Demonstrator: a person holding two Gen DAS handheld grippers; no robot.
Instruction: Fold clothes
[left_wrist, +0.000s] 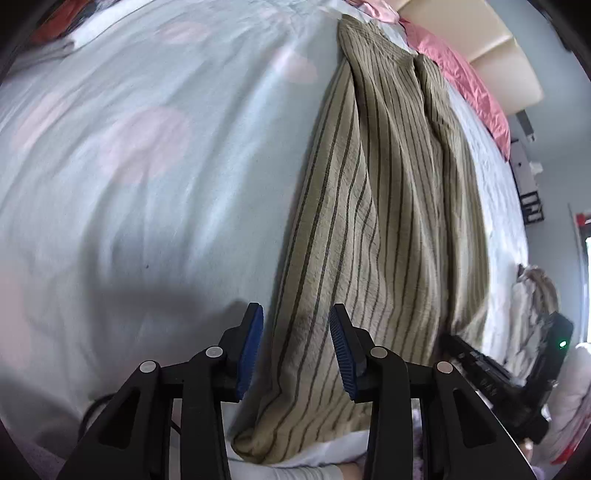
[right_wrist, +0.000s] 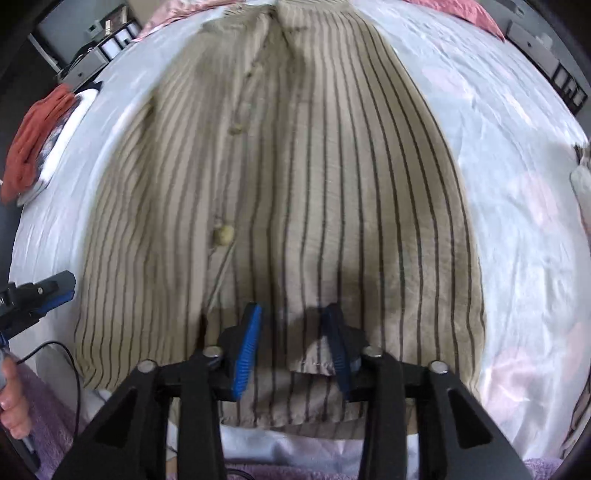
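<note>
Shirt (right_wrist: 295, 192) lay flat on the bed (right_wrist: 517, 206), both grippers (left_wrist: 295, 350) (right_wrist: 291, 343) wide and empty; thin cloth could bunch if the hem were pinched unevenly.

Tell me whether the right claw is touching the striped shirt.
Cannot tell. In the right wrist view the right claw stands open over the striped shirt near its hem, with a fold of cloth between the fingers, but no plain contact or gap shows.
</note>
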